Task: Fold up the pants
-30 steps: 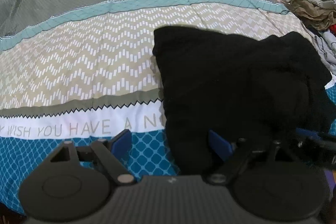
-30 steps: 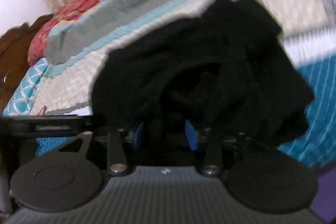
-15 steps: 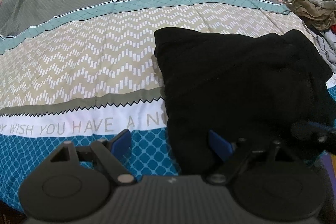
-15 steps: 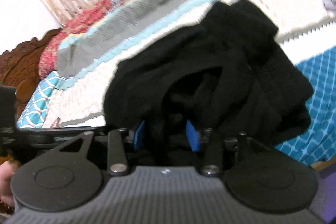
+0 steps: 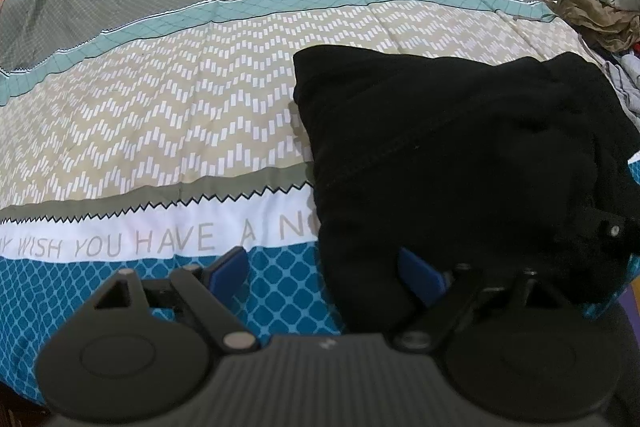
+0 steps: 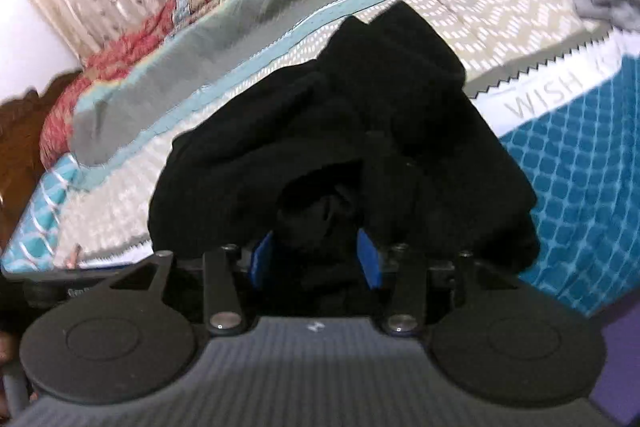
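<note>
The left claw [image 5: 324,273] was held spread and level beside the black pants [image 5: 452,163] on the bed [image 5: 160,115], while the right claw [image 6: 316,261] was clamped on bunched pants fabric directly ahead.

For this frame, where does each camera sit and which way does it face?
Left wrist: on the left tongs, facing across the patterned bedspread; open blue fingers show, black pants right.
Right wrist: on the right tongs, facing the bunched pants gripped between its fingers.
Shared: pants, bedspread lettering.
</note>
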`<state>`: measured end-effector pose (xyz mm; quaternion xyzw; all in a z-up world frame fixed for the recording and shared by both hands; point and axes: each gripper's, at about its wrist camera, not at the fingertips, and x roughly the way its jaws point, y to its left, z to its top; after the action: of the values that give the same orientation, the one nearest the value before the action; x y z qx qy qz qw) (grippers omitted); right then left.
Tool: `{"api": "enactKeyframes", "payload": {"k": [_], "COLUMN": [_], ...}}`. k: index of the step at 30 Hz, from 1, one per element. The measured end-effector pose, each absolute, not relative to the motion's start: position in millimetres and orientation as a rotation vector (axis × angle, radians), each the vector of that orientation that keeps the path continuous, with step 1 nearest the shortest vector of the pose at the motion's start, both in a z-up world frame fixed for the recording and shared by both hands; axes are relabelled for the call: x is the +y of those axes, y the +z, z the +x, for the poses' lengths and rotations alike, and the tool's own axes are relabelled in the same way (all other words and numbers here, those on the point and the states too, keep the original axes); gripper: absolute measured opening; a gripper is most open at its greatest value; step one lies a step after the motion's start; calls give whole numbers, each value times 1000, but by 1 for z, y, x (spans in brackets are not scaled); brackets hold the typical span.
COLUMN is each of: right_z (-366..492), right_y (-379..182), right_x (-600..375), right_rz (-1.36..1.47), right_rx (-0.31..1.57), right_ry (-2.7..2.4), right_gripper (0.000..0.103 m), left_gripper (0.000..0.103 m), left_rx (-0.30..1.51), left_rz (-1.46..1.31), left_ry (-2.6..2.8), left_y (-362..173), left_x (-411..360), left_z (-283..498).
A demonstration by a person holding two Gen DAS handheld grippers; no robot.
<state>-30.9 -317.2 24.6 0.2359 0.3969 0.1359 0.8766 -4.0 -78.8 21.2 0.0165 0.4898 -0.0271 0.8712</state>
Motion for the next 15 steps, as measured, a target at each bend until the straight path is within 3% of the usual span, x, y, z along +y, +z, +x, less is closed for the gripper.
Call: {"api": "enactKeyframes", "payload": {"k": [15], "right_z": [-35], "right_y": [27], "right_x": [-324], "right_rz": [501], "right_rx": [823], "right_ry": [295], "right_gripper": [50], "left_gripper": [87], "left_rx": [1024], "left_rz": [22], "left_ry": [-57], "left_y": [23], "left_x": [-77], "left_z": [-7]}}
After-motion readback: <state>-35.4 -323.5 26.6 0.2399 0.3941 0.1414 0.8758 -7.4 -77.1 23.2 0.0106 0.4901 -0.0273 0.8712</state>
